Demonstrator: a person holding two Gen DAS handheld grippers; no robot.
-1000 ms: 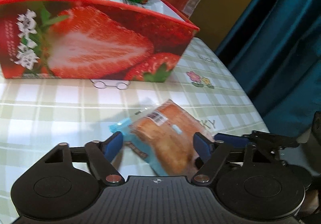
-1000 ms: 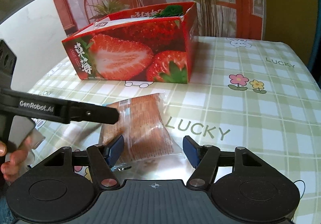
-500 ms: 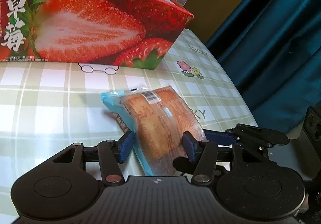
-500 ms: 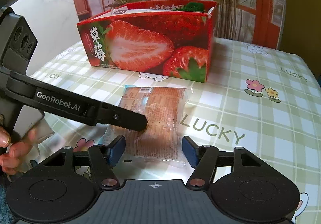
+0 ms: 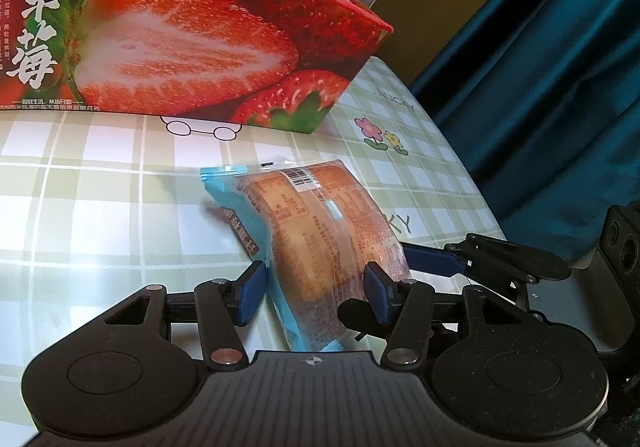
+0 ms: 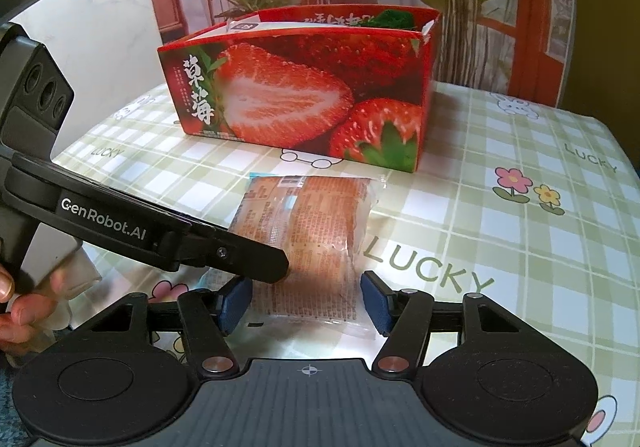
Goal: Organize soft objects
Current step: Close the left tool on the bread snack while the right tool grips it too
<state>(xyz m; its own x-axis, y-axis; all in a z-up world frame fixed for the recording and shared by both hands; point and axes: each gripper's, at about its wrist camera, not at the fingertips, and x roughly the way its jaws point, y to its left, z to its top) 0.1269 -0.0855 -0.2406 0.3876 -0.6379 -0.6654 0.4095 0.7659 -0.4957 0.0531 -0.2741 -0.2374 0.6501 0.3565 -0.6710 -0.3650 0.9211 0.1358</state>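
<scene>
A clear packet with a brown bread slice (image 5: 316,231) lies on the checked tablecloth, also seen in the right wrist view (image 6: 312,231). My left gripper (image 5: 314,293) is shut on the packet's near end, its blue pads pressing both sides. My right gripper (image 6: 306,305) is open, its pads on either side of the packet's near end without squeezing it. The red strawberry box (image 5: 180,47) stands open behind the packet, also in the right wrist view (image 6: 304,99), with items inside.
The left gripper's black finger (image 6: 224,251) crosses the right wrist view from the left. The table's right edge (image 5: 472,183) meets a blue curtain. A hand (image 6: 20,307) holds the left gripper.
My left gripper closed from wide open onto the bread packet and the packet end tilted up. My right gripper stayed open and shifted slightly nearer the box.
</scene>
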